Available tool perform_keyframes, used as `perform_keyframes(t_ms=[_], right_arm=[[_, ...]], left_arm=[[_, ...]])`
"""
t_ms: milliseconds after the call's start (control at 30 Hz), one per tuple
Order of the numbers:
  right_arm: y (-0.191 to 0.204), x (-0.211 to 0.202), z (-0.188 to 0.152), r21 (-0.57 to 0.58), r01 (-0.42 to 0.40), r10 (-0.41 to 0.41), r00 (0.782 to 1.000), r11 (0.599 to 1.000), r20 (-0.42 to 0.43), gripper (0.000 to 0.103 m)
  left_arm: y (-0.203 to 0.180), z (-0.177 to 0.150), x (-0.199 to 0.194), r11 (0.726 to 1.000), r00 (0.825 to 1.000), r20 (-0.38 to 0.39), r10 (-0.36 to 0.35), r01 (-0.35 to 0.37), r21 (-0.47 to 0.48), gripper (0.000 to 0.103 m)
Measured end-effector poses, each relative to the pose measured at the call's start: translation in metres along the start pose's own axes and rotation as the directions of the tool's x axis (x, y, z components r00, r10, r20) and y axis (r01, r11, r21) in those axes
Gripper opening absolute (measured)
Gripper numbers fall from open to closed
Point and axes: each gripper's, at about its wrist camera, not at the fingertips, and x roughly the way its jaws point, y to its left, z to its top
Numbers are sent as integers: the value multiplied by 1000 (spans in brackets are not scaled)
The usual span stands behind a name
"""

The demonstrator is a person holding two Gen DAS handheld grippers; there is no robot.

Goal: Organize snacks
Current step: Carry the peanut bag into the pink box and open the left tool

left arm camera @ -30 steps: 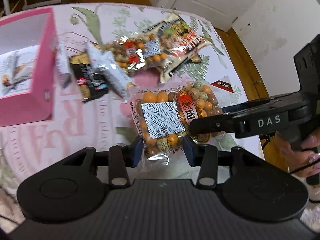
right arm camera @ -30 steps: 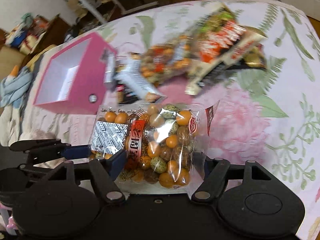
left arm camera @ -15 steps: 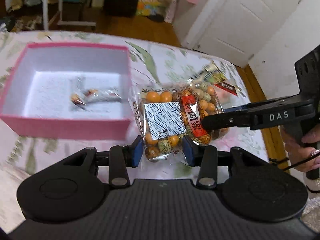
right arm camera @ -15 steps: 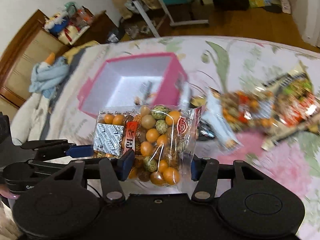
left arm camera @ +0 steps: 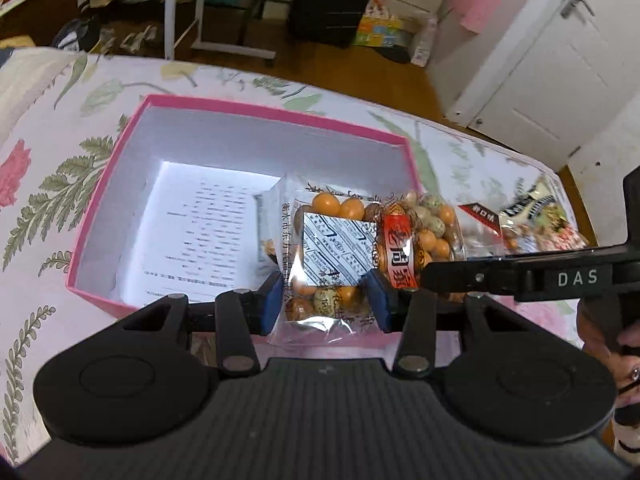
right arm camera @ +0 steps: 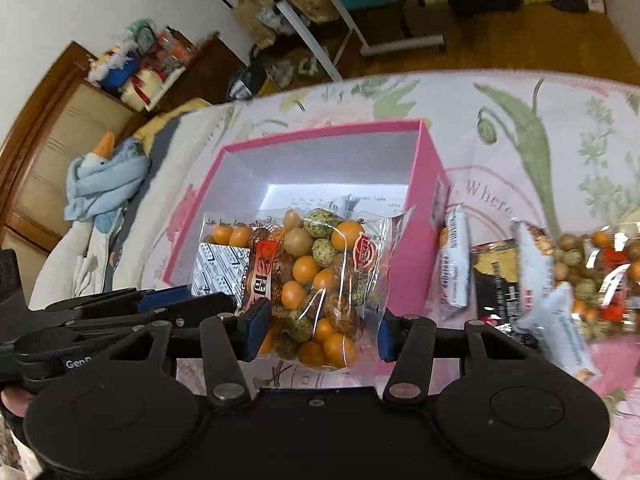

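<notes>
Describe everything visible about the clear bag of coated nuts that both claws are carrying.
The bag of coated nuts is clear crinkly plastic holding orange, tan and speckled green balls, with a red label strip and a white patterned sachet inside. It hangs upright over the near edge of the open pink box, pinched from both sides by the left claw and the right claw.
</notes>
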Motion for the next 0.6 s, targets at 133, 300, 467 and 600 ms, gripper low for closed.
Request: perform_keyframes(t_ms=[133,300,467,600], right_arm=[[8,19,2,0,15,-15,1000,1000,-21,57],[18,34,3,-39,70,-72,997,997,-43,57],[32,39,0,-155,172,-176,984,973,-12,58],[45,27,-8,-257,263,-242,964,930,113,65]], left_arm=[[13,-1,11,999,999,8,36,-36,-9,47],[24,-2,25,999,999,-19,49,-50,-22,49],[18,-1,46,995,994,-47,103,-103,4,56],[7,-5,48,983,984,-15,179,-178,33,56]])
